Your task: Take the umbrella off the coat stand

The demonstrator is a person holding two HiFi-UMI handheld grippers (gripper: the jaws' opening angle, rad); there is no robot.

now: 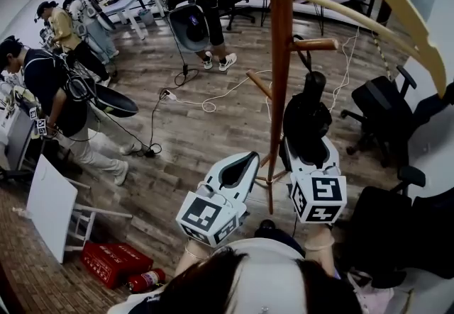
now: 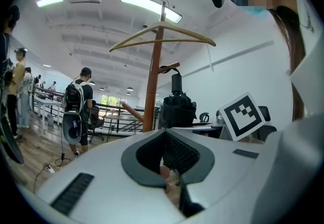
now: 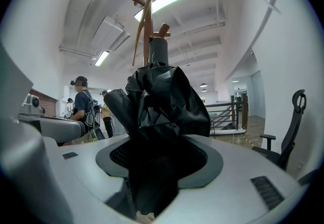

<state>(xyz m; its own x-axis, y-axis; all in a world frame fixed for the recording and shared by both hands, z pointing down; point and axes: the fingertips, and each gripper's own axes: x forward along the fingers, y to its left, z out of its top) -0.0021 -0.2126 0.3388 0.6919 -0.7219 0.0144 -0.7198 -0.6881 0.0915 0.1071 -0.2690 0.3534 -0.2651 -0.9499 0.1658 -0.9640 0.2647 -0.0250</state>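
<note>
Wooden coat stand (image 1: 279, 57) first: the folded black umbrella (image 1: 306, 118), fabric all crumpled, hangs just beside its pole with its strap over a peg. Right tongs (image 3: 159, 149) reach in roughly level, clamped round it. Left tongs (image 2: 163, 134) sit closed and empty.

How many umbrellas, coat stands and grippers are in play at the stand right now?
umbrella: 1 (black, folded)
coat stand: 1 (wooden)
grippers: 2, the left gripper, empty beside the pole, and the right gripper, fingers around the umbrella
Total: 4
</note>
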